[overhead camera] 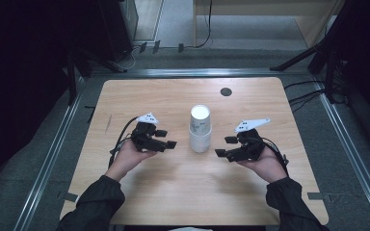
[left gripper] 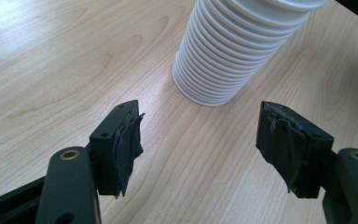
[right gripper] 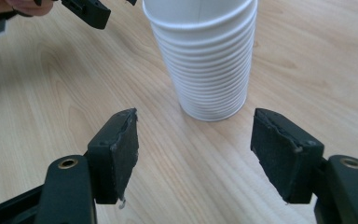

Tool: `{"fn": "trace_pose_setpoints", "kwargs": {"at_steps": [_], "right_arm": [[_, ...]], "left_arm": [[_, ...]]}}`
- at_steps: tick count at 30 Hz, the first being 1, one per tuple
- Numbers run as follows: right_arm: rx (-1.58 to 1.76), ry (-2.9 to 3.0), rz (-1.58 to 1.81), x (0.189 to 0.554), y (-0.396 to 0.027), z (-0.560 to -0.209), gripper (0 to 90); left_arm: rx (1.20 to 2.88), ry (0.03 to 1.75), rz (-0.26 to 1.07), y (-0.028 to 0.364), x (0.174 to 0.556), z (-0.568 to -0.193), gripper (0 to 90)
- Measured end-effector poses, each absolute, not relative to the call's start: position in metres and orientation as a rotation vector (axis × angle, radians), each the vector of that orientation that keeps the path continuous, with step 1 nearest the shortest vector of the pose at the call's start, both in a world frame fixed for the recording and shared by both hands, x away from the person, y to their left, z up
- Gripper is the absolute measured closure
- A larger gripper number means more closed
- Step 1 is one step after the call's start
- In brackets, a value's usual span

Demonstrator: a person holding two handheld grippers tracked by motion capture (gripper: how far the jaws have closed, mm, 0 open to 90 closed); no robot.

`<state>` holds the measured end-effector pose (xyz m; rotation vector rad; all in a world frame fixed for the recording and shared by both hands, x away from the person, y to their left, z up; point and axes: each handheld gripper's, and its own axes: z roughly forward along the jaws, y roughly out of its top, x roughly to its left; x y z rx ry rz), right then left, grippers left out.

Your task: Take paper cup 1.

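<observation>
A stack of white ribbed paper cups (overhead camera: 200, 129) stands upright near the middle of the wooden table (overhead camera: 183, 192). My left gripper (overhead camera: 166, 138) rests just left of the stack, jaws pointing at it, open with nothing between them. My right gripper (overhead camera: 225, 146) sits just right of the stack, also aimed at it and open. In the left gripper view the cup stack (left gripper: 233, 51) rises a short way beyond the gripper (left gripper: 200, 140), apart from the worn pads (left gripper: 128, 140). In the right gripper view the stack (right gripper: 205, 60) stands ahead of the gripper (right gripper: 196, 149), and the left gripper (right gripper: 91, 11) shows behind it.
A small dark round mark (overhead camera: 226, 91) lies on the tabletop at the back right. Metal rails (overhead camera: 53, 154) and cables (overhead camera: 303, 94) run along the floor around the table. Bare wood stretches in front of the hands and behind the cups.
</observation>
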<state>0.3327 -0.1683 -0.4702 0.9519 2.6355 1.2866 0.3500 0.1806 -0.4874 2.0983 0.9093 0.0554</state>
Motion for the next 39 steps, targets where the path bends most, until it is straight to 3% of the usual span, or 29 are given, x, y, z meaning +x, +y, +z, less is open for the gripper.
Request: {"fn": "trace_pose_setpoints", "kwargs": {"at_steps": [21, 39], "right_arm": [[0.665, 2.799, 1.066, 0.381, -0.145, -0.386, 30.4], [0.496, 2.949, 0.843, 0.408, -0.094, -0.373, 23.6]], "left_arm": [[2.085, 0.906, 0.032, 0.187, 0.351, -0.486, 30.4], [2.067, 0.915, -0.004, 0.198, 0.353, -0.487, 28.4]]}}
